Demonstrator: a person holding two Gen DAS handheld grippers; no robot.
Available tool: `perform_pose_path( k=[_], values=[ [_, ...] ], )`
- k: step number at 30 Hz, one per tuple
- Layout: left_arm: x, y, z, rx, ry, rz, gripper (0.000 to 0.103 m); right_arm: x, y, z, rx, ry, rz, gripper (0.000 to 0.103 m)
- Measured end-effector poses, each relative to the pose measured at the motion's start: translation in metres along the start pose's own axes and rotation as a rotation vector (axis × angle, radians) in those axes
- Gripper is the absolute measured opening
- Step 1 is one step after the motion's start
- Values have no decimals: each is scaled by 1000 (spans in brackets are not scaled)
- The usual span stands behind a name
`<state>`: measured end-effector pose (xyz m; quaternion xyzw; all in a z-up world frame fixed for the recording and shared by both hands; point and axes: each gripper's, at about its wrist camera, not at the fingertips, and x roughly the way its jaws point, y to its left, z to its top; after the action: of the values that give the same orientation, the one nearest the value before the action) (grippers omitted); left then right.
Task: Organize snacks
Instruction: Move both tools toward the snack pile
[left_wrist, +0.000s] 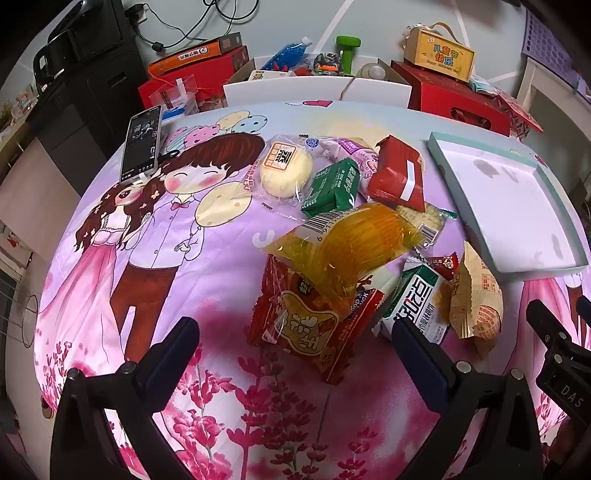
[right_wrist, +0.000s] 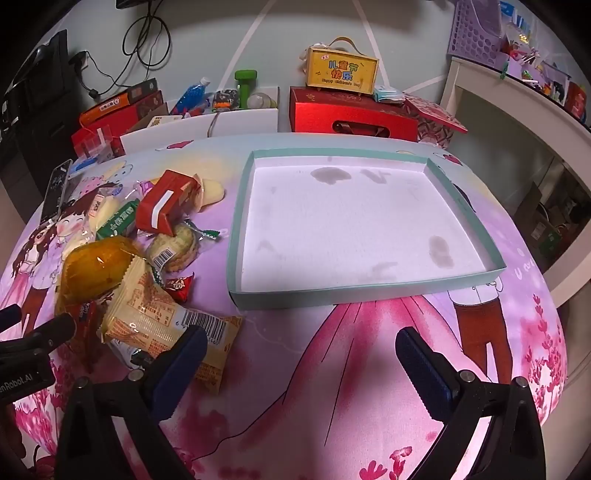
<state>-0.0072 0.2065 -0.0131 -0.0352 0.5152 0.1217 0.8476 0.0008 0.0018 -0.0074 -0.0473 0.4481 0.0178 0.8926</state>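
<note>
A heap of wrapped snacks lies on the cartoon-print cloth: a yellow transparent packet (left_wrist: 343, 247) on top of a red printed packet (left_wrist: 306, 325), a green-and-white packet (left_wrist: 413, 302), a beige crinkled packet (left_wrist: 476, 295), a green packet (left_wrist: 332, 188), a red carton (left_wrist: 399, 173) and a round pale bun (left_wrist: 284, 170). My left gripper (left_wrist: 295, 332) is open, low over the cloth, with the red packet between its fingers' line. A shallow pale-green tray (right_wrist: 458, 206) with a white floor lies right of the heap. My right gripper (right_wrist: 299, 354) hangs open in front of the tray, its left finger (right_wrist: 184, 354) over the beige packet (right_wrist: 162, 317).
A phone (left_wrist: 142, 144) stands propped at the far left of the cloth. Red gift boxes (right_wrist: 351, 114), a yellow handled box (right_wrist: 341, 70), a green cup (right_wrist: 245, 83) and white cartons (left_wrist: 288, 90) crowd the far edge. White shelving (right_wrist: 517, 122) stands on the right.
</note>
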Motion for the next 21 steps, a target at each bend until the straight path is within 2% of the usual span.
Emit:
perform_pose_path(
  k=[21],
  values=[
    [-1,0,0,0,4,1,103,2,2,-1,-6,3,-2,103]
  ],
)
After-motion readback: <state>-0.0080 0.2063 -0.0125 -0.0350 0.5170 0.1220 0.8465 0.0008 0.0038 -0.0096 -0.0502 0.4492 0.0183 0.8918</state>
